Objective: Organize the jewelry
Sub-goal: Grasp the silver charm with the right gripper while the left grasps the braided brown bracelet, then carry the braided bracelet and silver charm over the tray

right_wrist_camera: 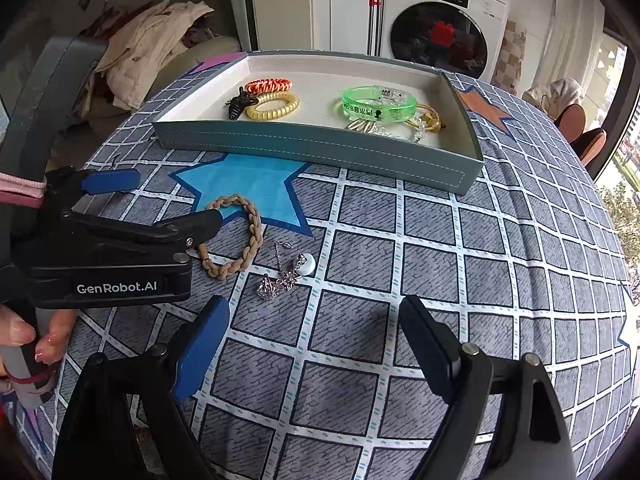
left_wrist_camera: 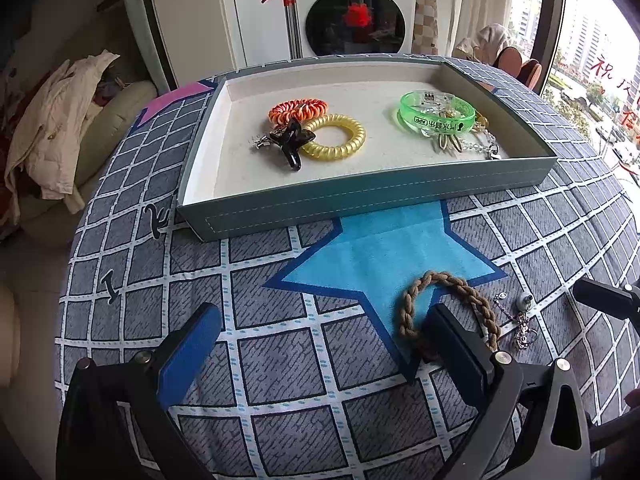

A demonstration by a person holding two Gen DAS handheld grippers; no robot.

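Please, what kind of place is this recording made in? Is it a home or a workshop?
Most likely a home, perhaps a living area beside a laundry corner. A front-loading washing machine stands behind the table, a pile of clothes lies on a sofa, and the jewelry tray rests on a patterned tablecloth.

Daylight is pouring in from the window (left_wrist_camera: 592,80), which is blowing out to white. The tray (left_wrist_camera: 360,196) beside it is casting only soft shadows. Fisheye distortion is bending the tablecloth (right_wrist_camera: 440,240) grid, and corners are vignetting black.
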